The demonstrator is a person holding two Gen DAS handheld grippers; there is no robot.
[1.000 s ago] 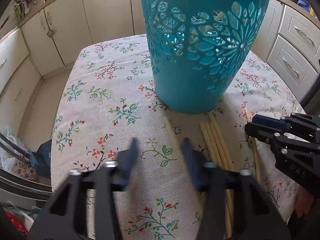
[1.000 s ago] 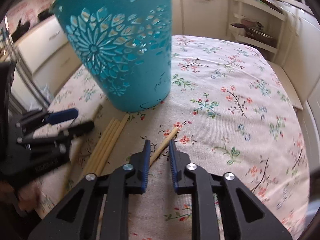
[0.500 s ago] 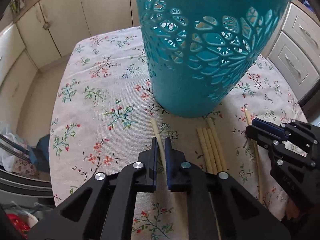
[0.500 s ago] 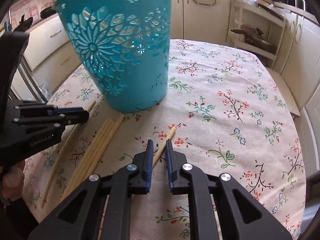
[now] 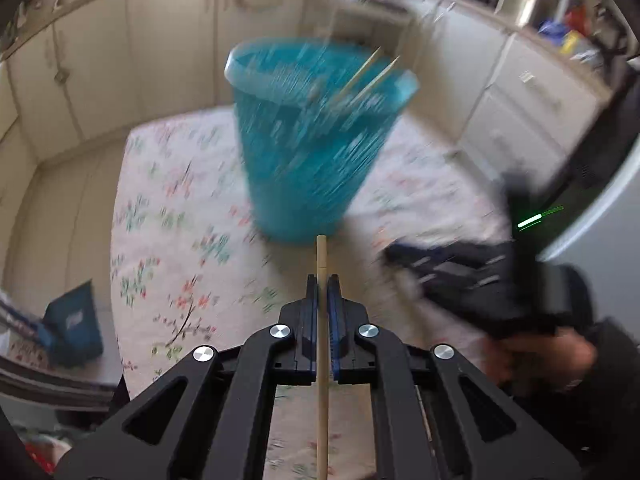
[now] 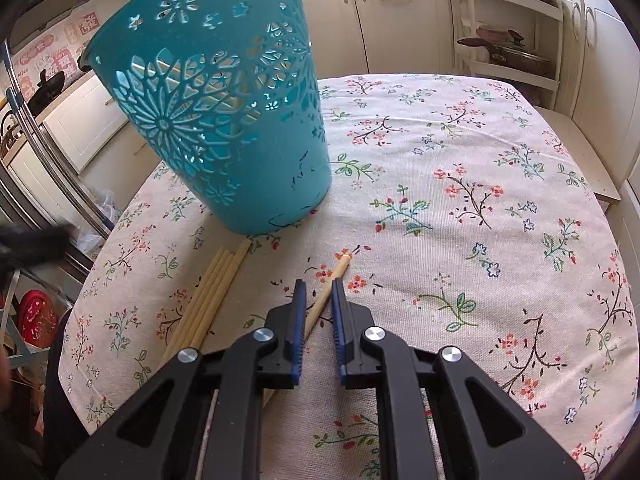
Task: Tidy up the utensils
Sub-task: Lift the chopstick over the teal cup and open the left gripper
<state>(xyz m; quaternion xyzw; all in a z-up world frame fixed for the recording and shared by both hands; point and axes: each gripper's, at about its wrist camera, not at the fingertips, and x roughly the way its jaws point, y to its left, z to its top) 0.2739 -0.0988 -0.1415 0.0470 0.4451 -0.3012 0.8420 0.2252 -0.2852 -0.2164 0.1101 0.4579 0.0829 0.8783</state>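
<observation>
My left gripper (image 5: 322, 280) is shut on a wooden chopstick (image 5: 321, 256) and holds it lifted above the table, pointing at the teal cut-out basket (image 5: 312, 152). Two chopsticks (image 5: 372, 70) stick out of the basket's top. The left view is motion-blurred. My right gripper (image 6: 319, 284) sits low over the table with its jaws narrowly parted around a single chopstick (image 6: 334, 278) that lies on the cloth. A bundle of several chopsticks (image 6: 216, 292) lies left of it, below the basket (image 6: 224, 112). The right gripper also shows in the left wrist view (image 5: 404, 258).
The table (image 6: 480, 200) has a floral cloth and its edges fall away left and right. Cream kitchen cabinets (image 6: 392, 12) and a shelf with a pan (image 6: 508, 52) stand behind it. A red bag (image 6: 36, 316) sits on the floor at left.
My left gripper closed on a chopstick and has lifted it up and away from the table. My right gripper has stayed around the single chopstick, slightly closer.
</observation>
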